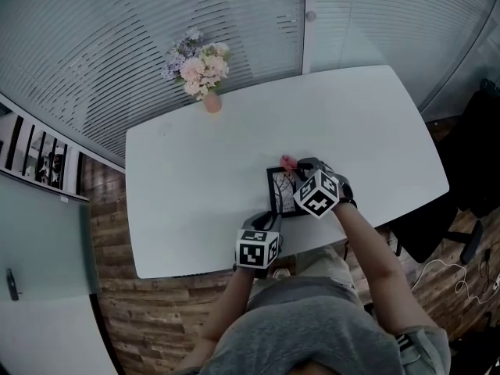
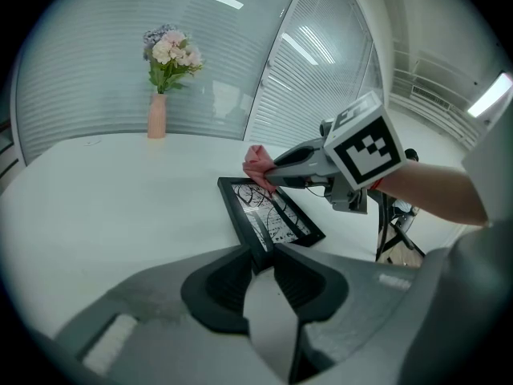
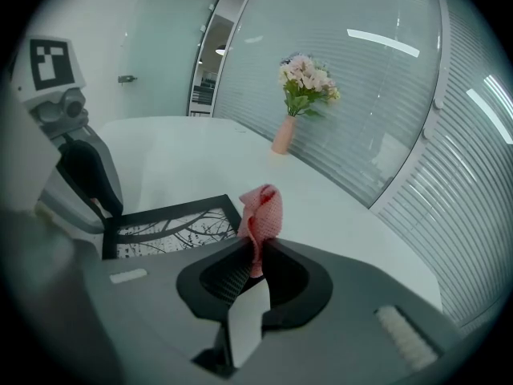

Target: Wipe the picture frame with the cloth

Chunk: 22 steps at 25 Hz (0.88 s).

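Note:
A black picture frame (image 1: 282, 191) with a branch print lies flat near the front edge of the white table (image 1: 195, 170). My left gripper (image 1: 270, 219) is shut on the frame's near corner (image 2: 258, 251), the jaws closed over its black edge. At the frame's far corner, my right gripper (image 1: 301, 166) is shut on a bunched pink cloth (image 1: 288, 162). In the right gripper view the cloth (image 3: 261, 212) sticks up from the jaws beside the frame (image 3: 172, 229). In the left gripper view the cloth (image 2: 258, 167) touches the frame's far end.
A pink vase of flowers (image 1: 201, 70) stands at the table's far edge. Glass walls with blinds run behind it. A dark office chair (image 1: 437, 229) stands on the wooden floor to the right of the table.

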Available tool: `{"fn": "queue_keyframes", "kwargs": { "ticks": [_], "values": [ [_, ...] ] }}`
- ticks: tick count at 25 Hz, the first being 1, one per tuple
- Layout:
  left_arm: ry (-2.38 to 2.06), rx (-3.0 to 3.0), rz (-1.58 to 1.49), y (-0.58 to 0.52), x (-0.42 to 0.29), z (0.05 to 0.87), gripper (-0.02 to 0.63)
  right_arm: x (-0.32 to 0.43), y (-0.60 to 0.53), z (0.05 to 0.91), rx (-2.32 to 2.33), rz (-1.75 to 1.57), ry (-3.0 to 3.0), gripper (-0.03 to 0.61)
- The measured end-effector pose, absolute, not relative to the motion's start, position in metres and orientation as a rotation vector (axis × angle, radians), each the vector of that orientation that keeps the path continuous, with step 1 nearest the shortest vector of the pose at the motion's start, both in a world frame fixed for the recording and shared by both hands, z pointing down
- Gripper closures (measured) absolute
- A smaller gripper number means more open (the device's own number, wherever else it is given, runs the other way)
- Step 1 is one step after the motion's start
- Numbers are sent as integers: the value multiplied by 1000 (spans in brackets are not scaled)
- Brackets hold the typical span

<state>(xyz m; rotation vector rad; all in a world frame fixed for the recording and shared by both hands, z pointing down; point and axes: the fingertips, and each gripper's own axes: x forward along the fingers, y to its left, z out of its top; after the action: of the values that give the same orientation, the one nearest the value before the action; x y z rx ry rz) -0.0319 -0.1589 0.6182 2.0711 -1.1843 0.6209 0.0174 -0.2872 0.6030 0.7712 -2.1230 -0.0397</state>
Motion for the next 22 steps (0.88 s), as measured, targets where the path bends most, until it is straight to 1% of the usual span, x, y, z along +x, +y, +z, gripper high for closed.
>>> {"fn": "queue_keyframes", "kwargs": {
  "ticks": [22],
  "values": [
    [-1205,2068,625,-159,-32,618,529,16,-259,611,699,1,-2119,540]
  ]
}}
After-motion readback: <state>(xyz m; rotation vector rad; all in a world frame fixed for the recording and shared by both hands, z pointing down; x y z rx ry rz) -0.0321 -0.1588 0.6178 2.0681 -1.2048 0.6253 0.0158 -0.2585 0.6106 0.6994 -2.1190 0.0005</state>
